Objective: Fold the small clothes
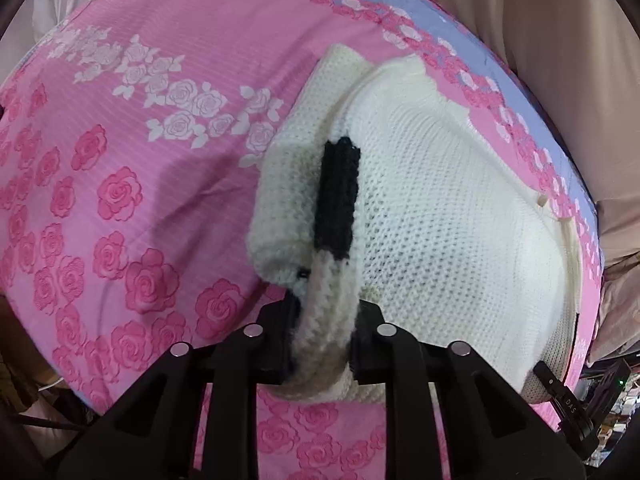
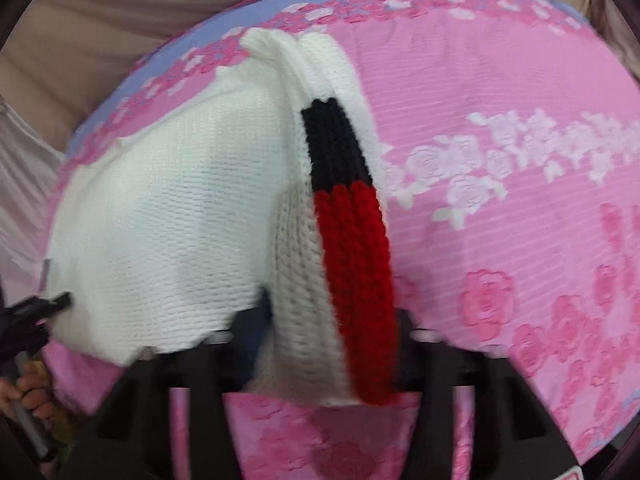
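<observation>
Across a bed covered by a pink rose-patterned bedspread (image 1: 132,184) lies a small white knitted sweater (image 1: 440,216), its body spread flat toward the far, lavender-edged side of the bed. Near me, my left gripper (image 1: 324,344) is clenched on a bunched strip of the sweater's white knit, which rises between the two black fingers (image 1: 276,344) and leads up to a short black-banded sleeve (image 1: 336,196) folded over the left part of the garment. My right gripper (image 2: 332,360) is likewise clamped on knit fabric: a sleeve end with a white panel, a red band (image 2: 356,280) nearest the jaws, and a black band (image 2: 334,144) farther along. From the right wrist view, the sweater's white body (image 2: 160,220) lies to the left of that sleeve, with the far edge reaching the lavender border of the bedspread. At the near left corner of that view, the other gripper's black tip (image 2: 44,306) touches the sweater's edge, and my left hand (image 2: 28,394) grips its handle. Beige quilted fabric (image 2: 120,40) sits beyond the bed's far edge.
</observation>
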Tool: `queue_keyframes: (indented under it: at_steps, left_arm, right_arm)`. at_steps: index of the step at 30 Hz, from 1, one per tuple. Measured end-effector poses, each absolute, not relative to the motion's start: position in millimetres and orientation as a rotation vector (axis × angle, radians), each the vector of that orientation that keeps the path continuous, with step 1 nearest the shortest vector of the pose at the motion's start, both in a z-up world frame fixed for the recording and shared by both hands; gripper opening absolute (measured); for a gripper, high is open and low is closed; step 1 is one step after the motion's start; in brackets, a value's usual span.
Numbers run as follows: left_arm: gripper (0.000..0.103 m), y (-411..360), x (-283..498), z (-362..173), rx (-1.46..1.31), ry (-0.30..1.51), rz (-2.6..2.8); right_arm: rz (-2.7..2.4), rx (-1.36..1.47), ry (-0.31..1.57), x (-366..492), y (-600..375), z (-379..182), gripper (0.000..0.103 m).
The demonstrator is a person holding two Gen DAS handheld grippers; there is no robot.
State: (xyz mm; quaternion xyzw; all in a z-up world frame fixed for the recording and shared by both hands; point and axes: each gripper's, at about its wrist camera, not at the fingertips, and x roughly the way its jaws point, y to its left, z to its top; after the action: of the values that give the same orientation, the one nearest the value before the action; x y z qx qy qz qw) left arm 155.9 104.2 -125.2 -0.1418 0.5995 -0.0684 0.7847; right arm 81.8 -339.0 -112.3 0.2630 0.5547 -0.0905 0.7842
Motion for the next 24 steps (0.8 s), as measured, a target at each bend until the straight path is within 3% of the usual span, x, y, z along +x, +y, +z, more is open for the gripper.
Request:
queue_keyframes:
  at_steps: [2,7,12,13,16,19,20,22,24]
  left_arm:
    - [0.016,105.4,149.0,-111.5,-0.299,1.286,-0.180]
    - [0.015,123.9,114.6,-95.0,-0.237,1.342,-0.258]
    - [0.019,141.4,65.8,-145.3,-0.153,1.484,-0.238]
    - [0.023,146.0,61.4,-147.6,-0.178,1.454,-0.219]
    - [0.024,148.0,68.9,-121.2,-0.209,1.359,-0.201]
    - [0.055,136.5,89.3,-88.5,-0.177,1.221,-0.209]
    - [0.060,128.6,101.5,-79.6,-0.170,1.182,-0.220]
    - [0.065,111.8,125.4,-75.7,-0.174,1.163,-0.249]
    - [0.066,88.5,151.6,-86.9,-0.162,1.175,-0.257]
  right_arm:
    - [-0.192,0.571,1.189,79.7,-337.8,-102.2,0.019]
    - [-0.158,0.570,1.162,46.4,-340.8,-59.9,0.016]
    - [-0.156,0.506,1.287,-18.3,-342.1,-64.2,0.018]
    - [-0.151,0.504,1.337,-31.0,-338.9,-79.3,0.019]
    - [-0.196,0.516,1.375,-49.1,-335.3,-103.6,0.038]
    - [-0.239,0.541,1.277,-35.3,-343.9,-78.8,0.042]
    - [-0.246,0.516,1.230,-26.2,-346.1,-67.2,0.052]
    - [-0.268,0.451,1.162,-1.9,-349.9,-50.3,0.062]
    - [-0.271,0.432,1.131,24.7,-354.2,-46.7,0.062]
